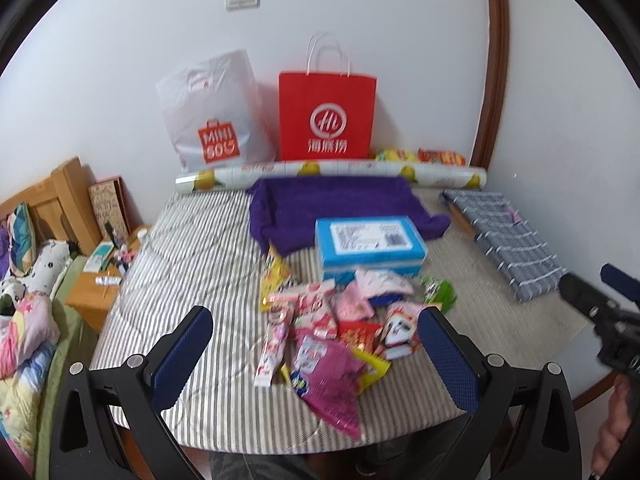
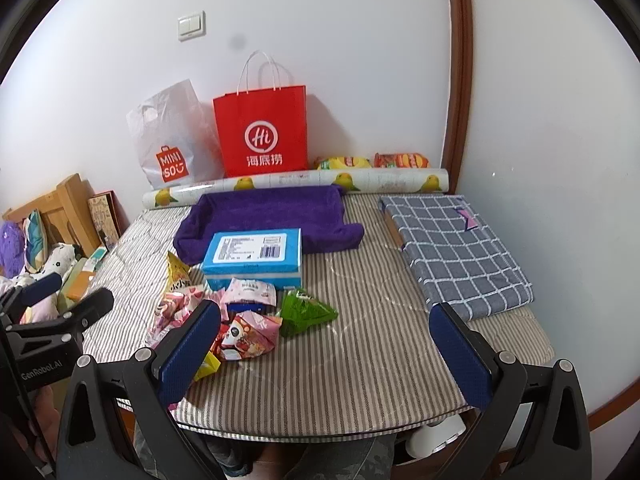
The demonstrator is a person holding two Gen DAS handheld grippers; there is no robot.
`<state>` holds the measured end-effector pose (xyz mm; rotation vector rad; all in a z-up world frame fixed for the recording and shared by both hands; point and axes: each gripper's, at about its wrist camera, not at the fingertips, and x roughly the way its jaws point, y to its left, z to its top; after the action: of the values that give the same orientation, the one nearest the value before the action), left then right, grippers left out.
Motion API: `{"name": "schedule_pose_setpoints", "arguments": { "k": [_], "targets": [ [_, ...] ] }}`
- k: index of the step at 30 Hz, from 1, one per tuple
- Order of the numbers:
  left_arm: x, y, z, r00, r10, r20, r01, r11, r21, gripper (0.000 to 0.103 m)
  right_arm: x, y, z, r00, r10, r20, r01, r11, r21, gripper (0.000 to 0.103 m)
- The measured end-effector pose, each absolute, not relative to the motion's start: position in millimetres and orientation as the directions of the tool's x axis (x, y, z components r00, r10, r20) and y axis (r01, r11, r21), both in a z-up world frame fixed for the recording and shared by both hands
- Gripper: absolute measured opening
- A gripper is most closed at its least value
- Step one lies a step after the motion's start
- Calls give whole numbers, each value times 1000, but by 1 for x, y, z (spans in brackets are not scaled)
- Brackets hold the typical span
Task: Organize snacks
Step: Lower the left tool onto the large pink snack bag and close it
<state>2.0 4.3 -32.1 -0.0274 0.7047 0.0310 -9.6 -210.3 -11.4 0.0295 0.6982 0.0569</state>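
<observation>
Striped grey-and-white cloth covers the table [image 1: 180, 248], which fills the middle of both views. Snack packets [image 1: 320, 328] lie in a loose heap at lower centre of the left wrist view, just in front of a blue box [image 1: 370, 246]; in the right wrist view the heap sits lower left, with a green packet [image 2: 306, 312] at its right edge. Left gripper [image 1: 316, 354]: fingers spread wide apart, holding nothing, above the heap. Right gripper [image 2: 326, 354]: fingers likewise wide apart, empty, over bare cloth right of the heap. Purple towel [image 2: 268, 216] lies behind the box. Red paper bag [image 1: 326, 116] and white plastic bag [image 1: 212, 116] stand against the wall, upper centre. Folded checked cloth [image 2: 456, 248] rests at right.
</observation>
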Motion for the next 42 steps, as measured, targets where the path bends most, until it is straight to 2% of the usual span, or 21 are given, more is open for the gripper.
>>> {"name": "schedule_pose_setpoints", "arguments": {
  "k": [9, 19, 22, 29, 35, 42],
  "targets": [
    [6, 13, -98, 668, -29, -744, -27, 998, -64, 103, 12, -221, -48, 708, 68, -703, -11, 996, 85, 103],
    [26, 6, -136, 603, -37, -797, -26, 998, -66, 101, 29, -214, -85, 656, 55, -753, -30, 998, 46, 103],
    [32, 6, -144, 590, -37, -807, -31, 997, -68, 96, 35, -216, -95, 637, 57, -769, -28, 998, 51, 103],
    [44, 8, -157, 562, -63, -825, -16, 996, -87, 73, 46, -219, -114, 603, 42, -796, -19, 999, 38, 103],
    [46, 9, -155, 569, -84, -818, -6, 994, -106, 67, 50, -222, -121, 605, 70, -793, -37, 998, 60, 103],
    [47, 18, -144, 585, -122, -802, 0, 989, -150, 64, 59, -223, -126, 623, 126, -772, -54, 991, 119, 103]
  ]
}}
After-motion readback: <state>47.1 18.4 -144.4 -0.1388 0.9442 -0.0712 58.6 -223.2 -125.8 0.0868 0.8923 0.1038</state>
